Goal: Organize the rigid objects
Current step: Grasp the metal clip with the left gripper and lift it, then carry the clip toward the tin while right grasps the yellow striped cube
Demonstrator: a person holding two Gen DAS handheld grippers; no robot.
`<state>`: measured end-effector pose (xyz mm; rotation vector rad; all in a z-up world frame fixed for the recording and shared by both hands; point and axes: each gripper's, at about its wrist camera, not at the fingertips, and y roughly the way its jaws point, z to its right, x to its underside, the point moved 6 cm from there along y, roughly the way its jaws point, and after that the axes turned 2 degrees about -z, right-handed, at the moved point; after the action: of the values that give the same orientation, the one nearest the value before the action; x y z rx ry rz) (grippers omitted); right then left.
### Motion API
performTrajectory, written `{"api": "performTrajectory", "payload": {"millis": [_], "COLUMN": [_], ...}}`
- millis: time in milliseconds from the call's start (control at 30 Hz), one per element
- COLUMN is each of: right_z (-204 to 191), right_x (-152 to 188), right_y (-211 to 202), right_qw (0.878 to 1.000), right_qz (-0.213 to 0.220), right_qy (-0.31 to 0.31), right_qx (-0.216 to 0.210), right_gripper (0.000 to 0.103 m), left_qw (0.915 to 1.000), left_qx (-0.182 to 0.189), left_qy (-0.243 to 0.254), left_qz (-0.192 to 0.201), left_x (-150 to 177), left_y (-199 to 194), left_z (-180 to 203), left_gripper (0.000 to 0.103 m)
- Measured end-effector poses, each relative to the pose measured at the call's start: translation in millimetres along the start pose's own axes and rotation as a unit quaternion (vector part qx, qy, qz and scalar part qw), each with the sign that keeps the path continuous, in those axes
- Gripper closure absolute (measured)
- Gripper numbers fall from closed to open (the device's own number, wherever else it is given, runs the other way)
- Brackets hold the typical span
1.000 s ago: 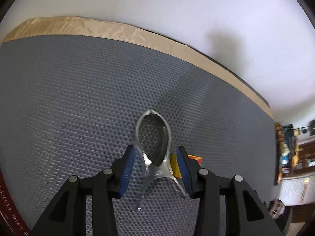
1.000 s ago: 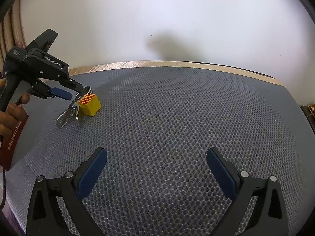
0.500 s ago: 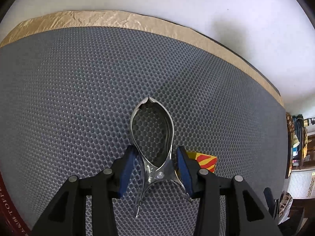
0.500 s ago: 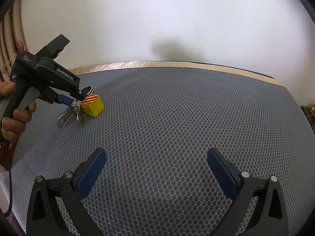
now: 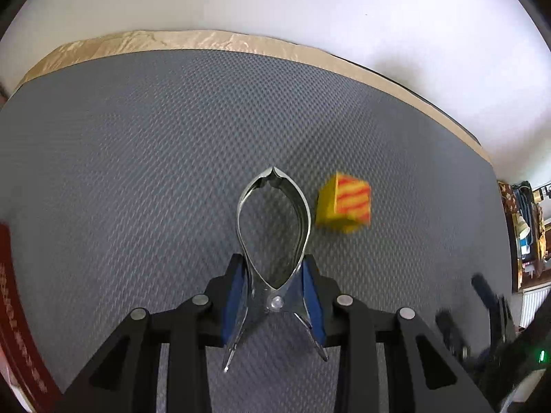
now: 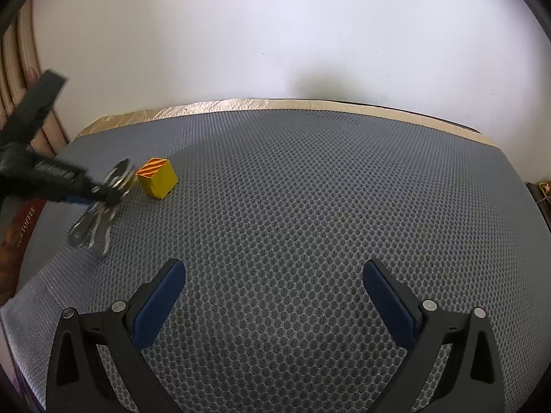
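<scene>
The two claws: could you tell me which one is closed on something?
The left claw: its blue pads pinch the metal clip. The right claw stands open, nothing between.

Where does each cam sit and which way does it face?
Left wrist: on the left gripper, looking steeply down at the mat; its pads pinch a metal clip, having just closed.
Right wrist: on the right gripper, open, facing the mat and wall.
Shared: clip, yellow striped block, left gripper.
</scene>
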<state>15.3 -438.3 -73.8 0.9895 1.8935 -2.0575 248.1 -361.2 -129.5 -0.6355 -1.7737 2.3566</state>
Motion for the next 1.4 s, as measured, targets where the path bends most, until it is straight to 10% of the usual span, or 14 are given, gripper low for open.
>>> {"api": "performTrajectory", "payload": {"millis": [567,1267,1300,1400], "right_z": [-61,-140,-137,-134], "right_x": [-50,-92,-91,-87], "right_y": [18,100,101,112], "right_qw": [0.991,0.952,0.952,0.95], "right_qz": [-0.02,-0.088,-0.093,-0.13], "right_qy": [-0.103,-0.274,-0.275,-0.261], "right_qx": [-0.077,-0.102,-0.1,-0.109], "right_gripper": [0.001,0.004,0.007,0.069], "left_qw": [0.9991,0.9945,0.9945,0.9934], "left_qx": [-0.025,-0.076,-0.076,-0.087], "left_qy": [0.025,-0.047,-0.049,-0.05], "left_qz": [0.024,0.055,0.053,0.054], "left_x": [106,148,148,149], "left_y": [-75,-167,-167,-168], "left_z": [-24,-126,-128,-129], "left_gripper": [0.069,0.069,0.069,0.069]}}
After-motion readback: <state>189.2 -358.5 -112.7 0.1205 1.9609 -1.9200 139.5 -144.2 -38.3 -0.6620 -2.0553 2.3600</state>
